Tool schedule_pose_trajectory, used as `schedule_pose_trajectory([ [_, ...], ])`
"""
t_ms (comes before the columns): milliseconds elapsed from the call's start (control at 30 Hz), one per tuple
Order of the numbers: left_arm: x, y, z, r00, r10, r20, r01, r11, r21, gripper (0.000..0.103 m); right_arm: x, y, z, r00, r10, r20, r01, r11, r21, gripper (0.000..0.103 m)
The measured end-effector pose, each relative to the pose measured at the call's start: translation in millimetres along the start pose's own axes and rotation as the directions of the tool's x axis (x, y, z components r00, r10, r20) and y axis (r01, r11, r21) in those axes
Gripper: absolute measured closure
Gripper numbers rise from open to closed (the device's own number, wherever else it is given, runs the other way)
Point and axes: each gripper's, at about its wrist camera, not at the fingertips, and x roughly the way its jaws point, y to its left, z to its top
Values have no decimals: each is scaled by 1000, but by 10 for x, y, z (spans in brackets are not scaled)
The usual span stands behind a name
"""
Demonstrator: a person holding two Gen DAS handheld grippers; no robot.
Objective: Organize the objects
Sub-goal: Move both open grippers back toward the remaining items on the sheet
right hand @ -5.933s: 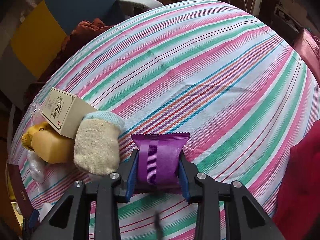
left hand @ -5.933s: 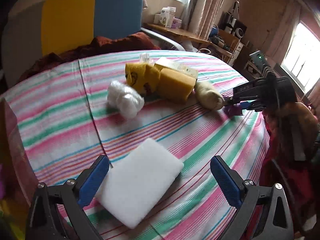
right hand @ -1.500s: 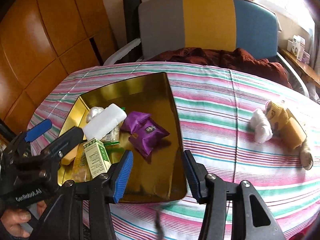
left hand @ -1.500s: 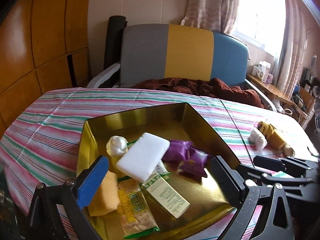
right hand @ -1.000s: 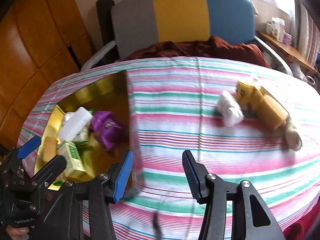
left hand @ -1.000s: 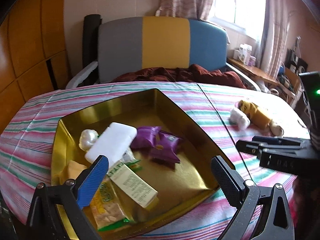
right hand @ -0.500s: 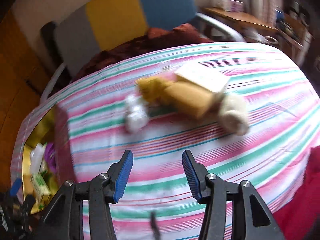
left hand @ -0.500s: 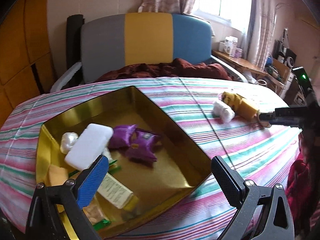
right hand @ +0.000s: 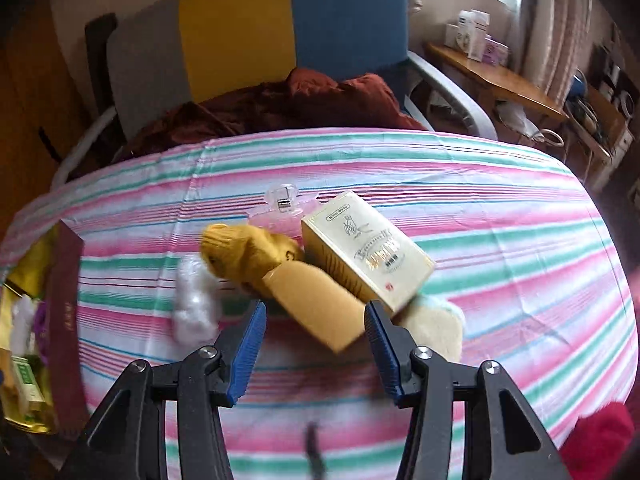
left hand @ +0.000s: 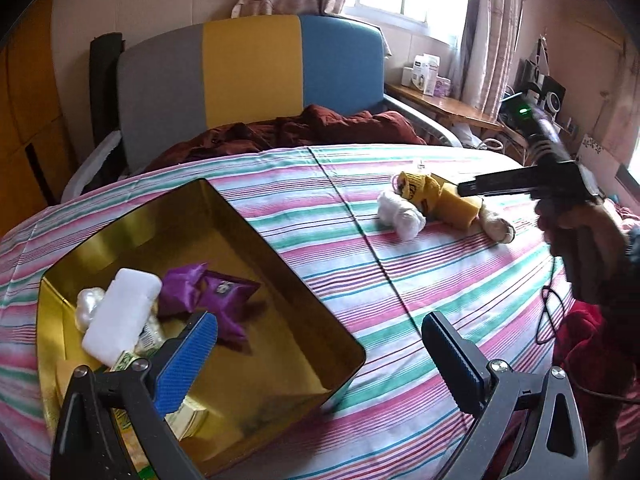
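Note:
An open gold tin (left hand: pixel 280 256) on the striped tablecloth (left hand: pixel 400 280) holds a white sponge (left hand: pixel 120 312), purple packets (left hand: pixel 216 292) and other small items. My left gripper (left hand: pixel 320 364) hovers open and empty over the tin's near corner. Across the table lies a pile: a yellow sponge block (right hand: pixel 320 304), a yellow knit sock (right hand: pixel 248 252), a cream box (right hand: pixel 368 256), a white plastic ball (right hand: pixel 196 300), a beige sock (right hand: pixel 436 332) and a clear clip (right hand: pixel 284 204). My right gripper (right hand: pixel 314 340) is open above the pile, the sponge block showing between its fingers, untouched.
A chair with a grey, yellow and blue back (left hand: pixel 248 68) stands behind the table with a dark red cloth (left hand: pixel 300 128) on its seat. A wooden side table (left hand: pixel 440 104) is at the back right. A hand (left hand: pixel 572 216) carries the right gripper; red fabric (right hand: pixel 600 440) lies at the table's right edge.
My right gripper has swung away from the tin, across the table to the pile. The left view has turned right, so the tin sits further left. Both grippers stay open.

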Motion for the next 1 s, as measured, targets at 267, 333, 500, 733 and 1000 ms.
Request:
schedule_pose_trajectory([
  [267, 199, -206, 289, 999, -40, -14, 40, 999, 8, 0, 27, -24, -80, 995, 100, 4, -100, 994, -36, 55],
  [333, 283, -286, 377, 998, -52, -23, 53, 999, 13, 0, -3, -66, -96, 990, 138, 8, -138, 990, -16, 55],
  [500, 608, -498, 578, 996, -51, -70, 53, 998, 21, 0, 32, -162, -86, 991, 133, -4, -133, 991, 36, 54],
  [733, 1142, -679, 799, 989, -42, -145, 41, 999, -9, 0, 9, -226, -48, 993, 122, 1, -122, 991, 62, 52],
  [1000, 1708, -801, 1019, 982, -30, -188, 21, 999, -50, 3, -60, -476, -6, 990, 136, 47, -142, 975, 170, 50],
])
